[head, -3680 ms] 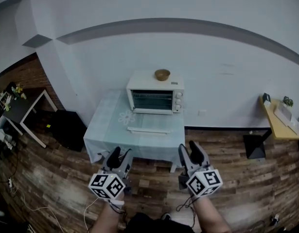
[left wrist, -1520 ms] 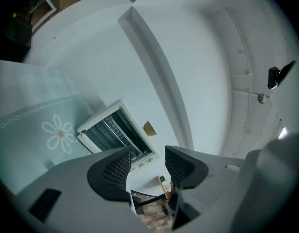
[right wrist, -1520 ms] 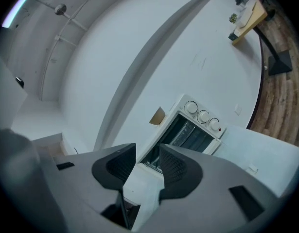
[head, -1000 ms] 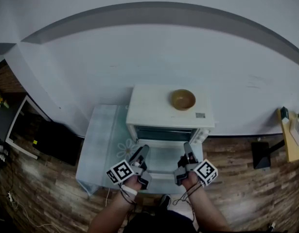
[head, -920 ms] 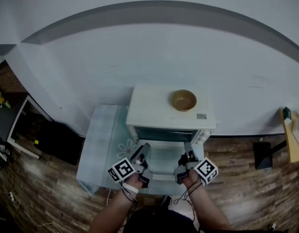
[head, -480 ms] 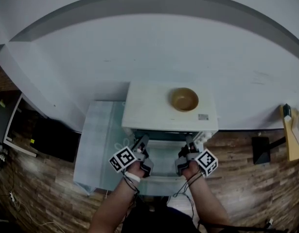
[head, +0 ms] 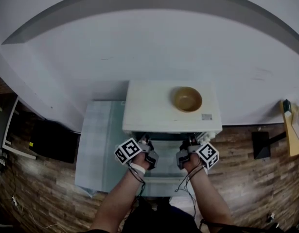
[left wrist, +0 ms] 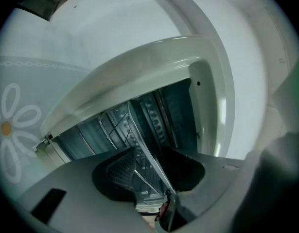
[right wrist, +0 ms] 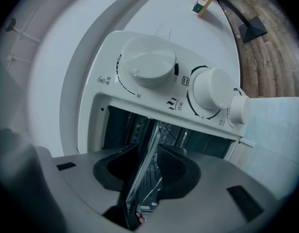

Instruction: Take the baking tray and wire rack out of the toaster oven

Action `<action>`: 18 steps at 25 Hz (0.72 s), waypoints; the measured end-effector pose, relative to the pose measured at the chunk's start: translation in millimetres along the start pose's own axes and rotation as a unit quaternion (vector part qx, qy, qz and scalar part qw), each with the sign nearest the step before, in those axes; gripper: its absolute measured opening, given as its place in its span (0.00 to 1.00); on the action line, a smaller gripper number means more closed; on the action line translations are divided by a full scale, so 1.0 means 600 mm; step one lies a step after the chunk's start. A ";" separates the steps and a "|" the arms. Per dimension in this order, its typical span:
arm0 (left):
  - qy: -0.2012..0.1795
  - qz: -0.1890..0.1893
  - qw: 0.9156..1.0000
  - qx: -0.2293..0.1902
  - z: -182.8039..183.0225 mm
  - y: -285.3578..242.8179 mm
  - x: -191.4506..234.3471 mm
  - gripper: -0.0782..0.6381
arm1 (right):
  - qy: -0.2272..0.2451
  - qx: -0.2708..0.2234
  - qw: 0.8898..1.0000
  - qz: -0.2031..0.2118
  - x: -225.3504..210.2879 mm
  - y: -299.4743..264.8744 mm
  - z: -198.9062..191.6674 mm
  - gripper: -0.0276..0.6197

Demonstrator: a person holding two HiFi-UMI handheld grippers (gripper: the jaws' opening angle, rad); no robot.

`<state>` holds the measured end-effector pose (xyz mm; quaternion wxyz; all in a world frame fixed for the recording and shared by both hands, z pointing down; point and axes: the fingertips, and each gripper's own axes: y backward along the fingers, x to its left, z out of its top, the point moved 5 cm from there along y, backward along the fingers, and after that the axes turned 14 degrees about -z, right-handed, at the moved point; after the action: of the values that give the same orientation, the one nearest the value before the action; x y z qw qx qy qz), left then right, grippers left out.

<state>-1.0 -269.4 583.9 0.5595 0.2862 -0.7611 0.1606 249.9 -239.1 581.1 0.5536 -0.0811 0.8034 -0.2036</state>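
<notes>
White enamel toaster oven (head: 171, 108) is sitting on a table (head: 93, 140) draped in a pale cloth, seen steeply from above, with a wooden bowl (head: 187, 99) resting on its roof. Its door (head: 165, 174) is hanging open toward the person, whose forearms are reaching in from the bottom edge. The left gripper (head: 146, 141) and the right gripper (head: 190, 141) are both poking into the oven's mouth, one near each side.

Along the left gripper, a thin bright metal rim (left wrist: 148, 154), apparently the front edge of the baking tray, is running between the jaws. The bars of the wire rack (left wrist: 115, 128) are showing just behind it inside the oven. These jaws have just been closing around the rim but are standing fairly wide, and the pads are not pressing on it. Along the right gripper, below the control knobs (right wrist: 149, 69), the same rim is passing between jaws standing partly apart, with a sliver of gap beside it.

The step in hand is looking like the first grasp, both grippers lining up on the tray inside the oven. The next move is calling for both pairs of jaws to pinch the rim evenly, then a level, straight pull toward the person to avoid tilting the tray or snagging the rack.
</notes>
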 end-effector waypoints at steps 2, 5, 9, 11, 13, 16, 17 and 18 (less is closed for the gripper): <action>-0.001 -0.004 1.000 0.000 0.002 -0.004 0.001 0.26 | 0.001 0.001 1.000 -0.001 0.004 -0.006 -0.002 0.24; -0.004 -0.013 1.000 0.001 0.002 -0.004 -0.003 0.21 | -0.002 0.004 1.000 -0.001 0.007 -0.010 -0.007 0.24; 0.000 -0.018 1.000 0.001 -0.006 0.010 -0.008 0.19 | -0.009 0.007 1.000 0.002 0.001 0.000 -0.014 0.24; 0.007 -0.023 1.000 0.000 -0.011 0.020 -0.011 0.19 | -0.010 0.008 1.000 0.003 -0.004 0.010 -0.017 0.24; 0.013 -0.029 0.999 0.001 -0.016 0.031 -0.013 0.19 | -0.016 0.010 1.000 0.003 -0.009 0.021 -0.023 0.24; 0.021 -0.033 0.999 0.006 -0.029 0.052 -0.018 0.18 | -0.023 0.013 1.000 0.008 -0.021 0.043 -0.031 0.25; 0.023 -0.033 0.999 0.008 -0.034 0.061 -0.021 0.18 | -0.023 0.015 1.000 0.011 -0.025 0.053 -0.033 0.25; 0.025 -0.033 0.999 0.010 -0.039 0.069 -0.024 0.18 | -0.021 0.016 1.000 0.013 -0.030 0.063 -0.034 0.25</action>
<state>-5.5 -220.0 581.3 0.5806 0.3126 -0.7353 0.1564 241.3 -193.9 586.9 0.5741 -0.0656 0.7893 -0.2076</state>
